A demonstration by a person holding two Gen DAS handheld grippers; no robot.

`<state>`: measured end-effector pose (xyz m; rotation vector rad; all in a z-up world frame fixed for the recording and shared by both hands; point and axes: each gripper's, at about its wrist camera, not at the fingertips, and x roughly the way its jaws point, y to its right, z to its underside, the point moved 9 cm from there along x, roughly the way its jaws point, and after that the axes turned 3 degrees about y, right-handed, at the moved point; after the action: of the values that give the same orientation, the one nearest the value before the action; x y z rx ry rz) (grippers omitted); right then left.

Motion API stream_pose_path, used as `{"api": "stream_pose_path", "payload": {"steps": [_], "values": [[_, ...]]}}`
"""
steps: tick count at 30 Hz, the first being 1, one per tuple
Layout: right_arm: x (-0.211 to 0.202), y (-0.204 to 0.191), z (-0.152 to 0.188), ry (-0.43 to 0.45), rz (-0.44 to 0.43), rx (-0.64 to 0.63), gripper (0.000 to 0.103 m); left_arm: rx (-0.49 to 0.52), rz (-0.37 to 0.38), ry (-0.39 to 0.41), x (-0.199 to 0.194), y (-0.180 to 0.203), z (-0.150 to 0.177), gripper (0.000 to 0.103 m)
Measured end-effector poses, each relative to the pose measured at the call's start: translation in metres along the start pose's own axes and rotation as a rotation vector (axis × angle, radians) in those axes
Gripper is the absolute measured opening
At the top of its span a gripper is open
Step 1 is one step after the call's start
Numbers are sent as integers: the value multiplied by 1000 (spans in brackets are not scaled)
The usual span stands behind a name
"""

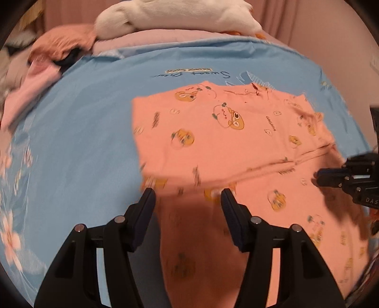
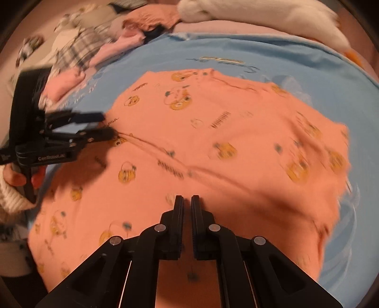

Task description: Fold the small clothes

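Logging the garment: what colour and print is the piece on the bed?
Salmon-orange garment with small yellow cartoon figures; clearest in the right wrist view.

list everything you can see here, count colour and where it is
garment: 1, salmon pink with yellow cartoon prints, spread on the sheet, part folded over
bed sheet: 1, light blue with printed lettering and flowers, under the garment
clothes pile: several pieces, pink, plaid, grey and orange, at the sheet's far left edge
plush item: 1, cream white, at the far edge on a pink blanket
left gripper: 1, black, jaws apart over the garment's near edge, gripping nothing
right gripper: 1, black, jaws shut, low over the garment; a grip on cloth cannot be made out
hand: 1, in a cream knit sleeve, holding the left gripper
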<state>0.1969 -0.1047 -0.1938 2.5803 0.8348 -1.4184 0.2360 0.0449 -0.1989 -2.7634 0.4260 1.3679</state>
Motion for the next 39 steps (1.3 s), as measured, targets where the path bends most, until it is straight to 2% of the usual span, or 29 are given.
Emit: {"api": "stream_pose_path", "payload": {"steps": [2,3,4,6,9,12,16,17,21,24,25,26,29,33,39], "values": [[-16,6,7,25,-3,55,7,-59,12,-6,-11,-7,12,61],[-23,8,11,36,6,75,16,-87,14,-10,-16,-10,18,64],[-29,12,16,44,15,96,33,-108,15,-15,-19,-12,23,66],[-40,19,26,55,54,145,55,-160,7,-24,-28,-19,36,68],[-57,30,43,73,96,218,55,-227,23,-50,-42,-22,62,68],[-73,41,65,78,127,282,55,-247,61,-74,-56,-13,87,68],[-88,53,96,70,147,360,55,-297,162,-80,-75,4,109,68],[-91,57,117,49,127,415,55,-313,190,-83,-78,8,114,68],[-94,53,139,45,82,469,55,-315,243,-98,-87,24,127,68],[-100,45,150,63,2,519,55,-324,282,-105,-94,32,135,68],[-101,39,156,59,-54,549,55,-326,296,-106,-96,33,137,68],[-101,39,156,59,-54,549,55,-328,309,-107,-99,35,141,68],[-104,20,168,47,-148,557,55,-329,342,-116,-104,40,151,68],[-101,6,175,26,-217,552,55,-324,376,-121,-108,47,156,68],[-91,2,168,42,-262,563,55,-323,432,-137,-100,57,153,68]]}}
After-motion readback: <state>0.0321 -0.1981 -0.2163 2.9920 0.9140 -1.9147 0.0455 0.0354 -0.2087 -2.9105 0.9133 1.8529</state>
